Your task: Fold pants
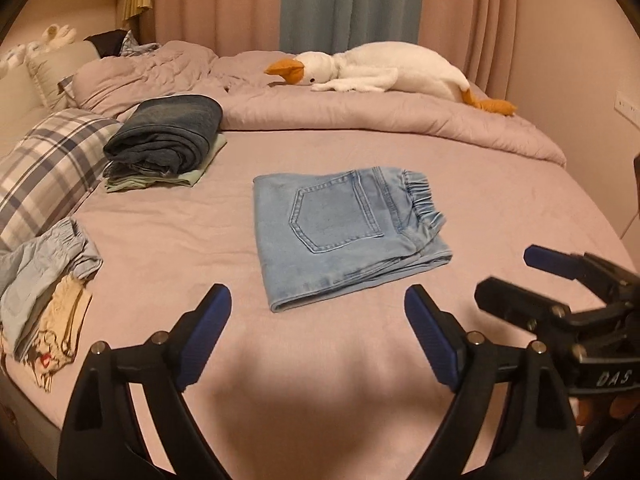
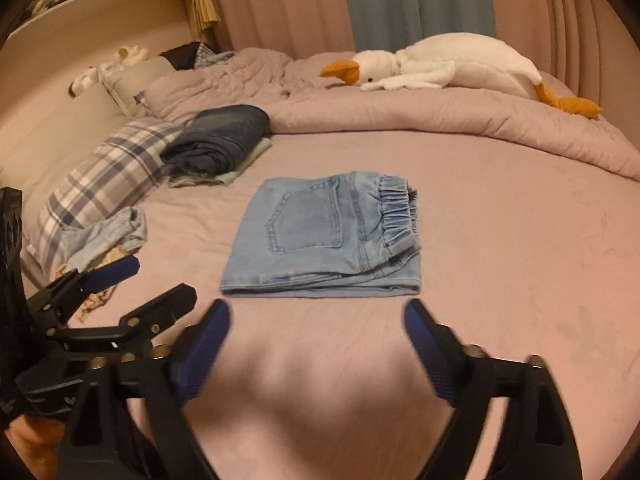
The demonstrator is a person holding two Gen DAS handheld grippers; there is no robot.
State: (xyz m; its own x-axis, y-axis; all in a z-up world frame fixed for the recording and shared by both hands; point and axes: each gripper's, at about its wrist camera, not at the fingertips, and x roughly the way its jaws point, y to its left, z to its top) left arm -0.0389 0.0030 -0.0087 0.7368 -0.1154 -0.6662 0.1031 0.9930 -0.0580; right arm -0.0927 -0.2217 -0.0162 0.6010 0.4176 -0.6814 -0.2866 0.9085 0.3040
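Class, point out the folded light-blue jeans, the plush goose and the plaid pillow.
folded light-blue jeans (image 1: 340, 232): left wrist view, on the back pocket.
plush goose (image 2: 452, 66): right wrist view, on its white body.
plaid pillow (image 1: 44, 168): left wrist view, on the checked cover.

Only one legible marking: white capital letters "DAS" on the black body of the right gripper (image 1: 504, 276), seen at the right edge of the left wrist view, tilted slightly and cut off by the frame's rim so that further letters cannot be told. Embossed characters near the top of the left gripper (image 2: 162, 280) body at the far left of the right wrist view, too dark and small to read. No readable text on anything else.
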